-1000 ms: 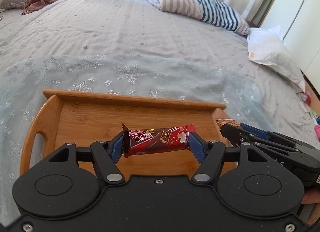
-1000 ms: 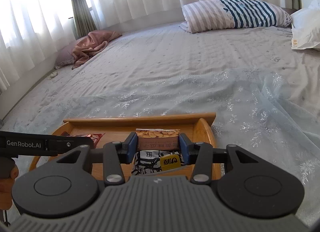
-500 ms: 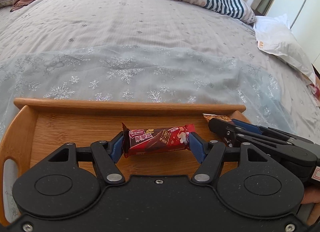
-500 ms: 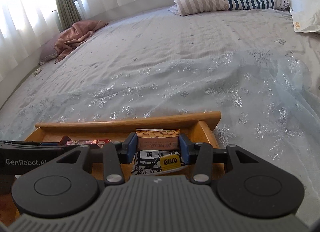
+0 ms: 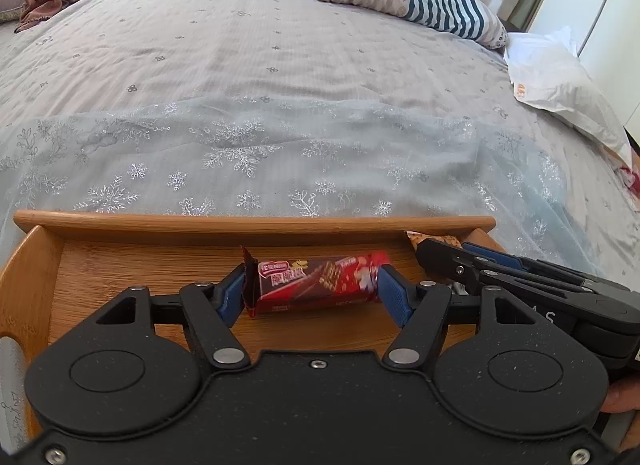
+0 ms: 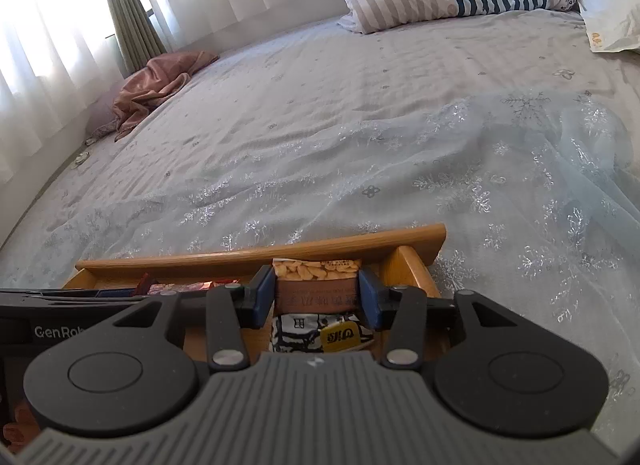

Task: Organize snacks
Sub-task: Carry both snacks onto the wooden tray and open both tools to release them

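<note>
Only your left camera shows the left gripper [image 5: 312, 292] clamping the red wafer bar [image 5: 316, 281] over the wooden tray [image 5: 256, 222], only the right shows your right gripper [image 6: 317, 297] pinching the peanut packet [image 6: 316, 285], and both have dropped closer to the tray than a second ago.

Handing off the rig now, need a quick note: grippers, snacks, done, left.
Left gripper: shut on the red wafer bar, held crosswise over the tray floor, mid-tray.
Right gripper: shut on the peanut pack, at the tray's right end, near the far rim.
Done: both snacks picked up and brought over the tray.
Left: set each down in the tray and release. Whether either already touches the floor cannot be told. No other loose snacks show on the bed.
</note>
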